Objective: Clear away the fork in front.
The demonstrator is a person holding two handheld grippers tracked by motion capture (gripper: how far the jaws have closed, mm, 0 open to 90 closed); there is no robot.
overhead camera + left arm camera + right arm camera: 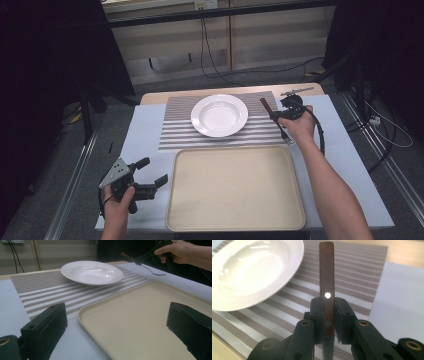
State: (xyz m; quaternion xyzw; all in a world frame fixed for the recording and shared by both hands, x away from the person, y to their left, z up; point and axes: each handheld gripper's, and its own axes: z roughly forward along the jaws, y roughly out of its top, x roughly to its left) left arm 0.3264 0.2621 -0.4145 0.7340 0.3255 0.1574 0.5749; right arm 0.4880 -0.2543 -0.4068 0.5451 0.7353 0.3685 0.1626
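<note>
- My right hand-held gripper is clenched on the wooden handle of a fork, held above the striped placemat just right of the white plate.
- In the high view, the fork's metal end hangs toward the tray.
- My left hand-held gripper is released, jaws wide apart, low over the desk beside the tray's left edge.

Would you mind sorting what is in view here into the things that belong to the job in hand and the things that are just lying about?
In the job:
- fork with a wooden handle, clamped in the right gripper
- white plate, next to the raised fork
- striped placemat under the plate

Lying about:
- beige tray, bare
- left gripper, open and holding nothing
- metal tool at the table's far edge
</note>
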